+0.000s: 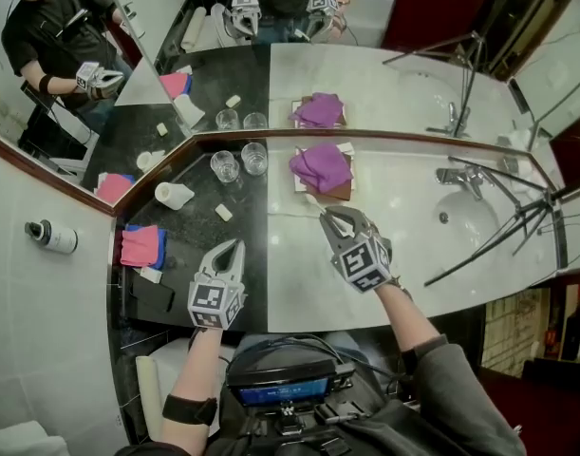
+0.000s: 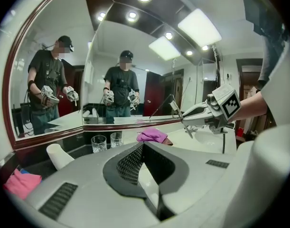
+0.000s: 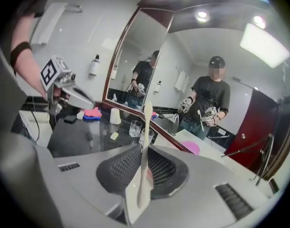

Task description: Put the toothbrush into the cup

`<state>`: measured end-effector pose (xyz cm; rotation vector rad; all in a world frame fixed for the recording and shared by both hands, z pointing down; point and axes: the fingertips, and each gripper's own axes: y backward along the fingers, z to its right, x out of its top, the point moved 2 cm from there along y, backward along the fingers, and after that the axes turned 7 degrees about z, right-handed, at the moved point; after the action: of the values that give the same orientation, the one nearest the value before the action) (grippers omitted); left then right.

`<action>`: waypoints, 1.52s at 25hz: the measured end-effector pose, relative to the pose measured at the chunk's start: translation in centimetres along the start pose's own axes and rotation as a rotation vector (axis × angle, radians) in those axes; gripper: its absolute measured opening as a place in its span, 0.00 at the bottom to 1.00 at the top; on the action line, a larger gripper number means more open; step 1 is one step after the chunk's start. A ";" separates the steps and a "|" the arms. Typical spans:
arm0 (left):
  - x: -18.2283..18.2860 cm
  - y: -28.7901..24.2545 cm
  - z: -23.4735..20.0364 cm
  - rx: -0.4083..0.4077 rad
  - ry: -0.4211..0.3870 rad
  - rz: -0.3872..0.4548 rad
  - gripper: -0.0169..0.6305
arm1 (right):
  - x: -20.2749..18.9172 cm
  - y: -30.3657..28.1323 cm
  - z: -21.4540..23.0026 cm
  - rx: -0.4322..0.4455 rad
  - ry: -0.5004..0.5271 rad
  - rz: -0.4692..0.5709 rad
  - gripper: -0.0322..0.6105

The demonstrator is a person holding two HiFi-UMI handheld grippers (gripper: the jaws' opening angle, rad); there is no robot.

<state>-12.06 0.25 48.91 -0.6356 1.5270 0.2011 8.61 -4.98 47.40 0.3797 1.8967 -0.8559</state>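
The right gripper (image 1: 329,218) holds the thin cream plastic toothbrush (image 3: 145,141) by its handle between its fingers, above the shiny white worktop (image 1: 403,255). It looks light, stiff and slippery. The left gripper (image 1: 234,248) has its fingers shut, empty.

**Left gripper empty, right one loaded**

Left gripper (image 1: 236,247) sits nearer the body, fingers (image 2: 131,164) pressed together on nothing. Right gripper (image 1: 329,217) reaches further forward, sleeved arm behind it, pinching the toothbrush (image 3: 145,146) between its fingers.
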 end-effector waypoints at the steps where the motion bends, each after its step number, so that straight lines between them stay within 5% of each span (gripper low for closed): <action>1: 0.1 0.0 0.1 -0.001 -0.001 0.004 0.03 | 0.3 0.8 0.2 -0.007 -0.069 0.033 0.15; 5: 0.1 0.0 0.8 -0.001 -0.003 0.012 0.03 | -0.5 3.7 0.9 -0.034 -0.317 0.135 0.15; 9: -0.5 0.0 1.7 -0.006 0.009 0.005 0.03 | -1.9 5.2 0.7 -0.049 -0.389 0.178 0.15; 20: -0.1 -1.3 -1.4 0.054 0.004 0.000 0.03 | 1.6 -1.3 0.1 0.052 -0.364 0.250 0.15; 38: 0.6 -9.9 -16.0 0.131 -0.006 -0.008 0.03 | 10.6 -27.2 -1.0 0.204 -0.309 0.311 0.15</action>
<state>-20.85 -16.04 52.19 -0.5368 1.5185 0.0960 -13.12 -24.43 49.16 0.6124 1.4257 -0.8443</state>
